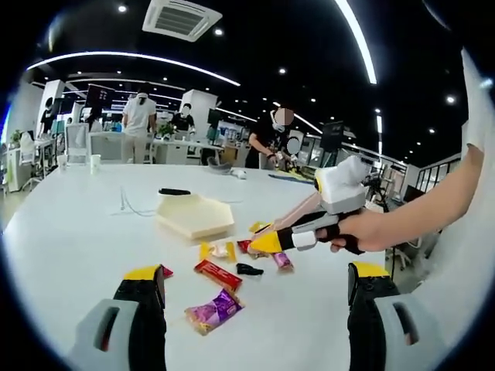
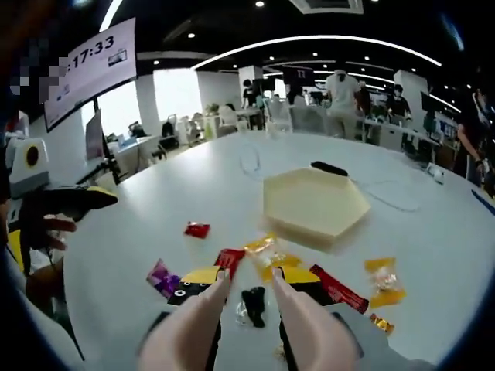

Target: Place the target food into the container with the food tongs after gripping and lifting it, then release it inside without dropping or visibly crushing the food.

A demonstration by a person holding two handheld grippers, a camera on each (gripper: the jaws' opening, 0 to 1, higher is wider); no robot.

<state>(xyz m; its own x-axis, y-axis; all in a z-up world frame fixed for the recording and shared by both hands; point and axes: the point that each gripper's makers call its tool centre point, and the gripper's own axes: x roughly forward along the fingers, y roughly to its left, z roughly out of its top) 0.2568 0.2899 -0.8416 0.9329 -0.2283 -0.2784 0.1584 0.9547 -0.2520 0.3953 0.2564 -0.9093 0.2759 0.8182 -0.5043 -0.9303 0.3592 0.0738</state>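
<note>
Hexagonal cream container [image 2: 315, 204] sits beyond scattered wrapped candies [image 2: 267, 249].

A dark ceiling [image 1: 255, 46] with curved light strips [image 1: 131, 66] hangs over distant desks [image 1: 182, 147] and standing people [image 1: 139, 116].

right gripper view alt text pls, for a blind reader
The right gripper, carrying beige tongs, hangs open over a small black item among wrapped candies on a white table. A pale hexagonal container sits empty behind them.
</note>
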